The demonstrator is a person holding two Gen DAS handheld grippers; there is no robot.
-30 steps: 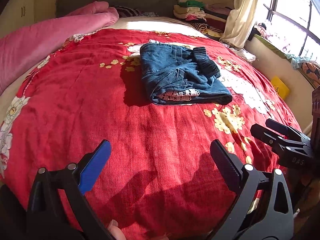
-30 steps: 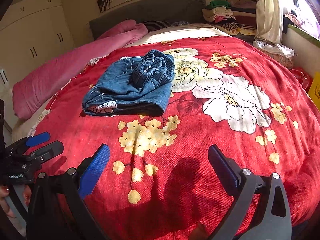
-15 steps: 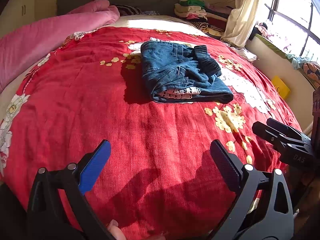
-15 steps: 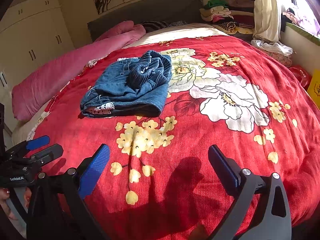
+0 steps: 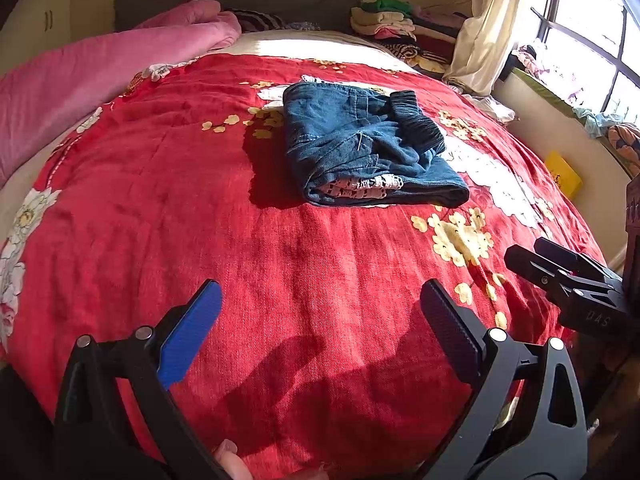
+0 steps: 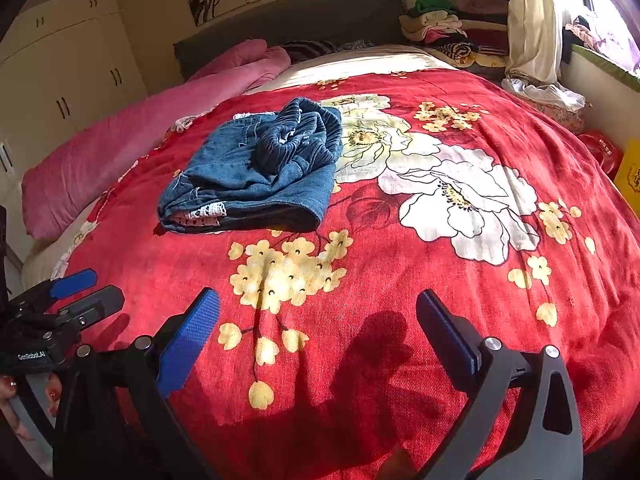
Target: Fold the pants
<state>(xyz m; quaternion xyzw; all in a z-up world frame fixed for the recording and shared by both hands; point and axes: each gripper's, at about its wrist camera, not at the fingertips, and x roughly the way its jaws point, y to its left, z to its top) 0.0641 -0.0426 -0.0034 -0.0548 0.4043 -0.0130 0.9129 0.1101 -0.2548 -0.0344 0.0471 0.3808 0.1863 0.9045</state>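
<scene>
A pair of blue denim pants (image 5: 368, 148) lies folded into a compact bundle on the red floral bedspread (image 5: 200, 208), its ribbed waistband on top. It also shows in the right wrist view (image 6: 256, 172). My left gripper (image 5: 320, 300) is open and empty, held near the foot of the bed, well short of the pants. My right gripper (image 6: 318, 308) is open and empty too, beside it. Each gripper shows in the other's view: the right one (image 5: 560, 276) and the left one (image 6: 72, 292).
A pink quilt (image 5: 80, 84) lies along the bed's left side. Stacked folded clothes (image 6: 440, 28) sit by the headboard at the far right. A window, a curtain (image 5: 484, 28) and a yellow box (image 5: 564, 174) are at the right. White wardrobes (image 6: 68, 64) stand left.
Both grippers have shifted slightly; the pants sit a little lower and nearer in both views. Both stay open and the pants have not moved on the bed.
</scene>
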